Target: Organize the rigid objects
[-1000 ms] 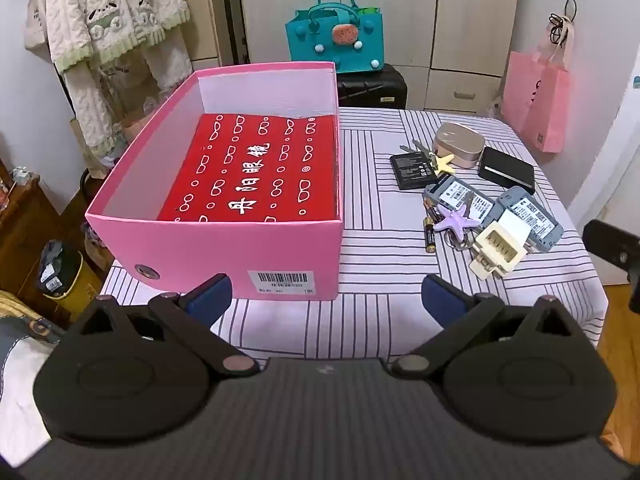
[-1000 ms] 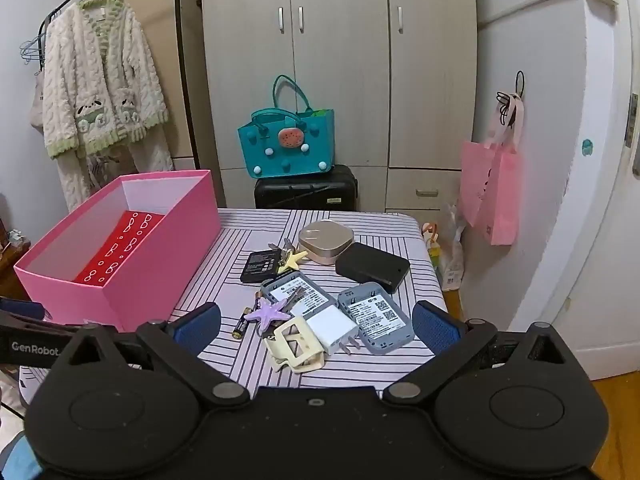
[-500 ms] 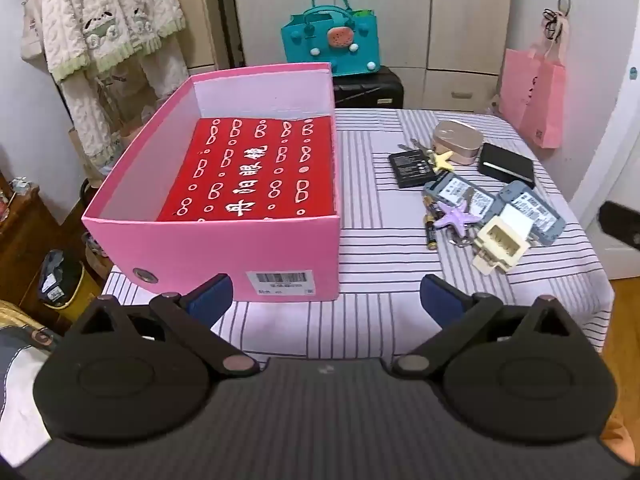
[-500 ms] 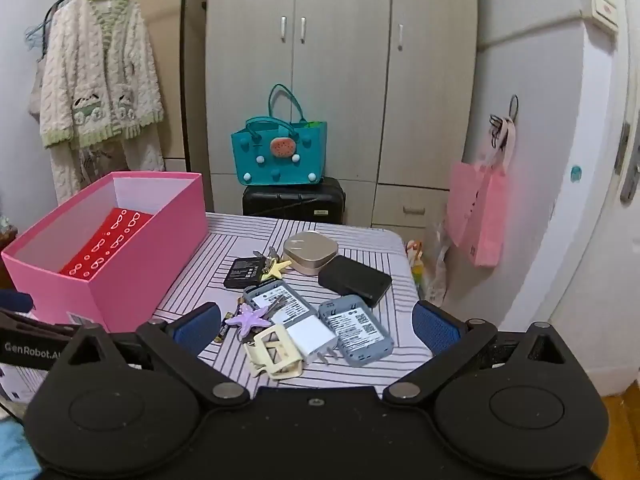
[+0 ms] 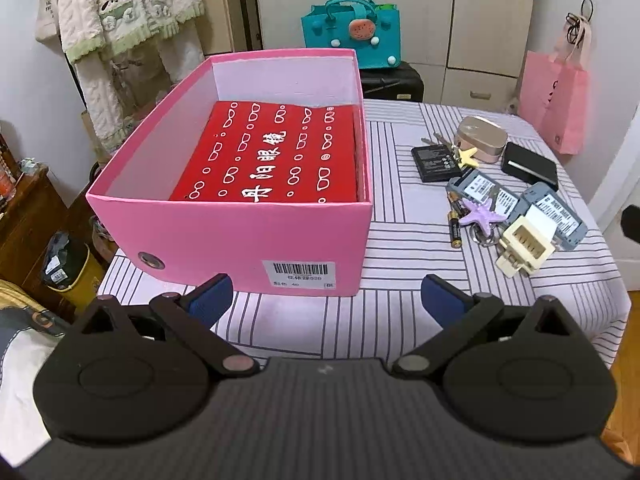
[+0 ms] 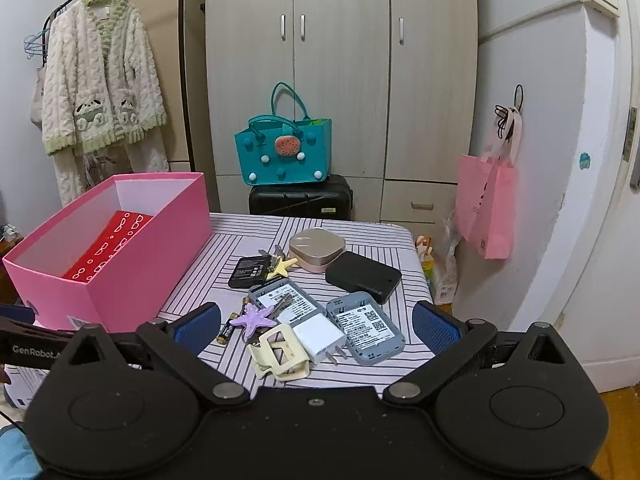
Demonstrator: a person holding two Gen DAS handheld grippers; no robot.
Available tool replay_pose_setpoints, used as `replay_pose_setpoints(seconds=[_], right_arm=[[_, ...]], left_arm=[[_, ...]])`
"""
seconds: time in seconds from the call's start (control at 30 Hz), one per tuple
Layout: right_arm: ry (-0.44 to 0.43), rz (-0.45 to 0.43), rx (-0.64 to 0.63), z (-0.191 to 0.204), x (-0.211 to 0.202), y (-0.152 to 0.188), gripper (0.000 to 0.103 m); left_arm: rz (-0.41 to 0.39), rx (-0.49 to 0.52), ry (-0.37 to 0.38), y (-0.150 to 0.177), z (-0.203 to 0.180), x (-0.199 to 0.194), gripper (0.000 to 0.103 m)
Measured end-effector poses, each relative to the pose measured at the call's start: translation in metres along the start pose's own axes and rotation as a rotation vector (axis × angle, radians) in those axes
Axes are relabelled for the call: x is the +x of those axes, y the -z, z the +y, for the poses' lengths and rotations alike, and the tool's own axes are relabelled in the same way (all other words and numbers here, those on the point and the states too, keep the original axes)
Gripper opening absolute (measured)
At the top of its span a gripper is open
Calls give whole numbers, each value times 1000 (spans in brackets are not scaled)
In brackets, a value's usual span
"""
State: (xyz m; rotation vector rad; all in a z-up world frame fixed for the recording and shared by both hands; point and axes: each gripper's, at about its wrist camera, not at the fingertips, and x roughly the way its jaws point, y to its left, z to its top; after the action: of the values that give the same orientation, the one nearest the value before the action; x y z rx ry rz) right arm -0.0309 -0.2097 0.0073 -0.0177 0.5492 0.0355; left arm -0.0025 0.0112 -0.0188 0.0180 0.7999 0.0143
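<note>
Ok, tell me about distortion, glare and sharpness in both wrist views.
Left wrist view: fisheye bends the pink box walls and the table stripes outward; soft glare on the box's white inner wall; small items stay sharp. Right wrist view: the wardrobe and the wall bow, and dark vignette fills the upper corners; even indoor light, faint shadows, labels on the grey devices readable.

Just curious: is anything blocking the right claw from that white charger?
Nothing visible. The right claw hangs open just short of the charger, which lies uncovered, wedged between a cream plug and a grey device.
</note>
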Motion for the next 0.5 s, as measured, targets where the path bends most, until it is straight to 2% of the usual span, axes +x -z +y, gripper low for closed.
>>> replay_pose_setpoints(seconds=[0.5], right_arm=[[-24,-30,46,-2,-12,15,103]], left_arm=[[-55,23,-12,8,-6,-15,102]])
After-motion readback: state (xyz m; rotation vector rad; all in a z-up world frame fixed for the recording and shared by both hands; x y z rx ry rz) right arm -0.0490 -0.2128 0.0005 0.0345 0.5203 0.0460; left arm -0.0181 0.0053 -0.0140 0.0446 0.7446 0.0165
